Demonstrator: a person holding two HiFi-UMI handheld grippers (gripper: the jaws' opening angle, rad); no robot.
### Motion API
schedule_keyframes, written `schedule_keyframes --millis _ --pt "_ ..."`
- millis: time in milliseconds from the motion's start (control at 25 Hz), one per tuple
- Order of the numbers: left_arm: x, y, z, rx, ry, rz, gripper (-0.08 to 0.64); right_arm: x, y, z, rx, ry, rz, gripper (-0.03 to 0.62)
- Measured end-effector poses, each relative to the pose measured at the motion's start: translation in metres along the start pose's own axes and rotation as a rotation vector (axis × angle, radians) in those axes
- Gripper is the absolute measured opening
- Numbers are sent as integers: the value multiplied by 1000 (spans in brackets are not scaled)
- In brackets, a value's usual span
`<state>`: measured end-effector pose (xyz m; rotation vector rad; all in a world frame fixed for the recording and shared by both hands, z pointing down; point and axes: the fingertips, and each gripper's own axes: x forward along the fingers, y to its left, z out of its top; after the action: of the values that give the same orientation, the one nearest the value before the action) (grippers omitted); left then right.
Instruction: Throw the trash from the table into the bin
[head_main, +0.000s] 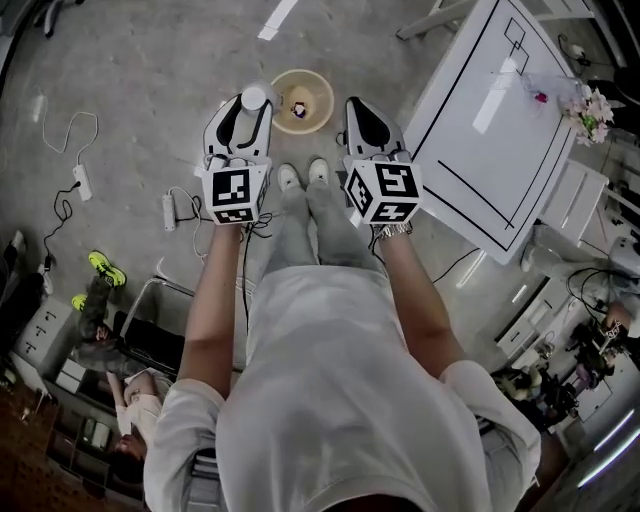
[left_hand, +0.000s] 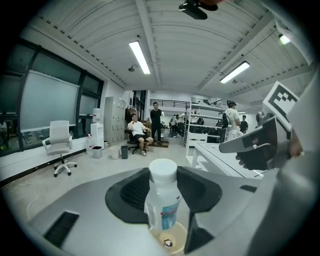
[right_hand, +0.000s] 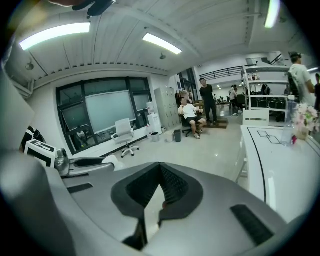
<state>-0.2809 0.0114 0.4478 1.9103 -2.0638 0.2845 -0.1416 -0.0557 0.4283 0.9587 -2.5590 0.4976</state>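
Observation:
A clear plastic bottle (left_hand: 162, 200) with a white cap (head_main: 255, 97) stands upright between the jaws of my left gripper (head_main: 252, 102), which is shut on it. Straight below it on the floor is a round beige bin (head_main: 318, 85), seen under the bottle in the left gripper view as well (left_hand: 175, 235). A small dark and red scrap lies in the bin. My right gripper (head_main: 356, 105) hangs beside the bin's right edge with its tips together (right_hand: 160, 167), and I see nothing held in it.
A white table (head_main: 500, 120) with black lines stands at the right and carries flowers (head_main: 590, 110). My own shoes (head_main: 300, 175) are just short of the bin. Power strips (head_main: 168, 210) and cables lie on the floor at the left. Seated people and desks are lower left.

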Motion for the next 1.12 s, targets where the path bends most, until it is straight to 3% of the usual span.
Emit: schedule_keyframes --millis 320,680,1120 --pt "57 4 -87 -66 69 -22 176 66 -3 -95 79 148 -3 2" --pt "125 14 -207 -78 155 -26 176 140 -46 -203 147 230 -61 2" --pt "186 7 -359 -103 214 -3 176 186 -88 -334 118 315 -70 2"
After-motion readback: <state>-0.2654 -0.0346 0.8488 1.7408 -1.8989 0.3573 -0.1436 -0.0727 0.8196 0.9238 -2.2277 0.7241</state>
